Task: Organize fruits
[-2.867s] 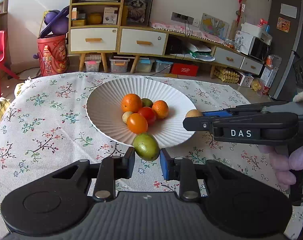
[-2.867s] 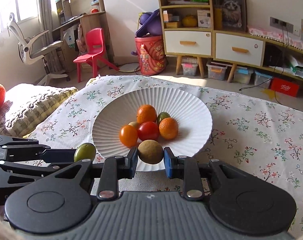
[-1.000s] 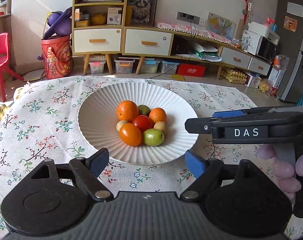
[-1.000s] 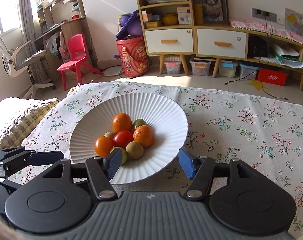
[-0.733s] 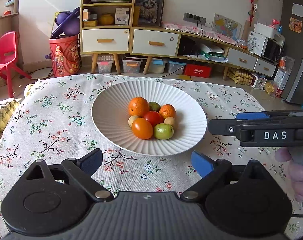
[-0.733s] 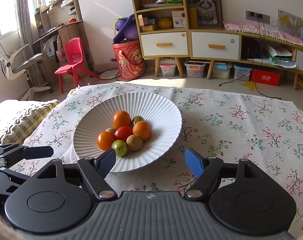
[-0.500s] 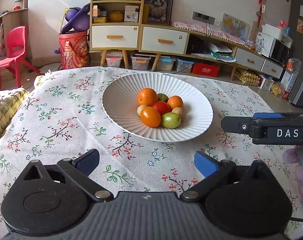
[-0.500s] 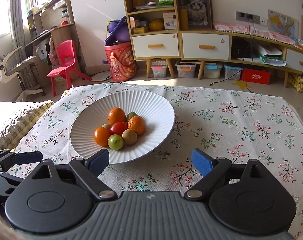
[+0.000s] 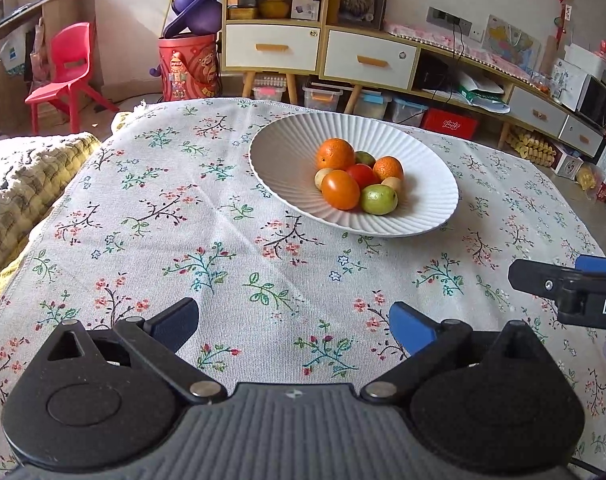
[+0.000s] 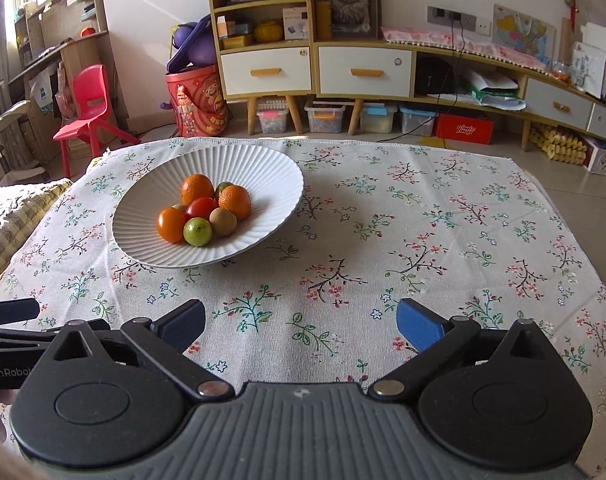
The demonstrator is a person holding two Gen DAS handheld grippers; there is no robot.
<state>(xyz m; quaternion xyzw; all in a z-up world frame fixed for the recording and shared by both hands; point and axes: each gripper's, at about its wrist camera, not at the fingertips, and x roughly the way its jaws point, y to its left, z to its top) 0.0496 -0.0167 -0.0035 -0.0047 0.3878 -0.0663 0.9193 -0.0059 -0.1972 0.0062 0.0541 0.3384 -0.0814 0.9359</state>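
A floral cloth (image 9: 231,216) covers the worktop, and past it stand a low cabinet with white drawers (image 10: 315,68), a red chair (image 10: 89,108) and a red barrel (image 10: 197,100) on the floor. A white ribbed plate (image 9: 423,164) sits on the cloth, holding all the fruits in a tight cluster: two oranges, a red tomato, an orange tomato (image 9: 340,189), a green lime (image 9: 379,199) and a brown kiwi (image 10: 223,221). Half a second ago both cameras sat nearer the plate; now it lies well apart from the left hand-held gripper (image 9: 294,326) and the right hand-held gripper (image 10: 301,326), each with fingers spread wide over bare cloth and holding nothing, as they were then. The fruits have not moved. A small pale fruit and a green one at the back of the pile are mostly hidden by the others, so their kind is unclear. In the left wrist view the right hand-held gripper is cut off at the frame edge, showing only part of its lettering.
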